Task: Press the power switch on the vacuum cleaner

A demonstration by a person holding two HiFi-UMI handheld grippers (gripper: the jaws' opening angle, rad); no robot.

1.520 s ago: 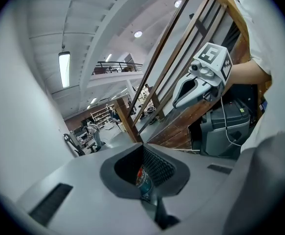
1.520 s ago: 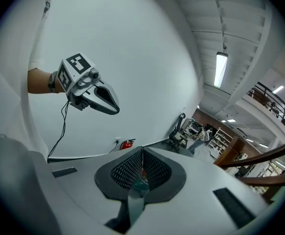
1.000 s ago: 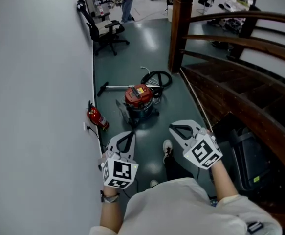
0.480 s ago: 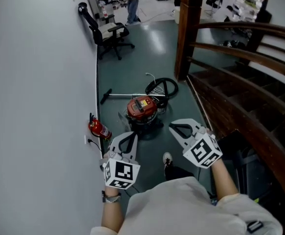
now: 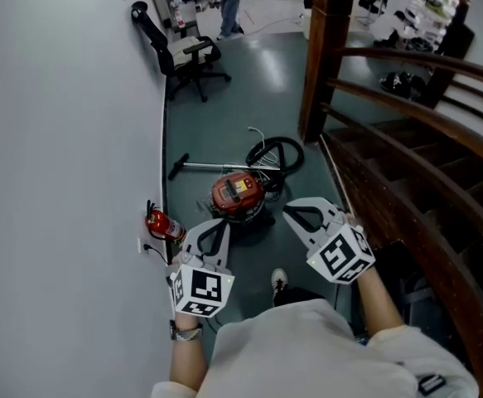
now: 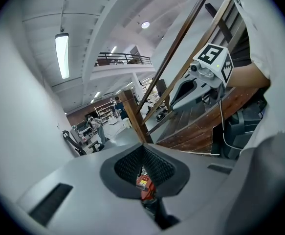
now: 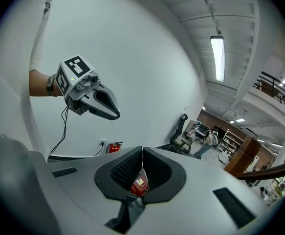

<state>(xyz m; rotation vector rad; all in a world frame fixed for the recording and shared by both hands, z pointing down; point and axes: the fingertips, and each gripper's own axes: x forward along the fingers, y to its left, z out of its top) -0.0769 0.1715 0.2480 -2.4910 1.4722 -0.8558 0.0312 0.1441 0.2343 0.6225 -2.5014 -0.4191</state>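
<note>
The vacuum cleaner, a squat canister with a red top, stands on the dark floor ahead of me. Its black hose is coiled behind it and its metal wand lies to the left. My left gripper hangs in the air just left of the canister, my right gripper just right of it, both well above the floor. Both are shut with nothing between the pads. In the left gripper view the vacuum cleaner shows through the gap under the shut left gripper; the right gripper frames the vacuum cleaner likewise.
A red fire extinguisher stands against the white wall at my left. A wooden post and a stair railing run along the right. A black office chair sits farther back, with a person beyond it.
The vacuum cleaner and fire extinguisher have slid down the head view toward me as I walk closer. Both grippers keep their pose and stay shut.
</note>
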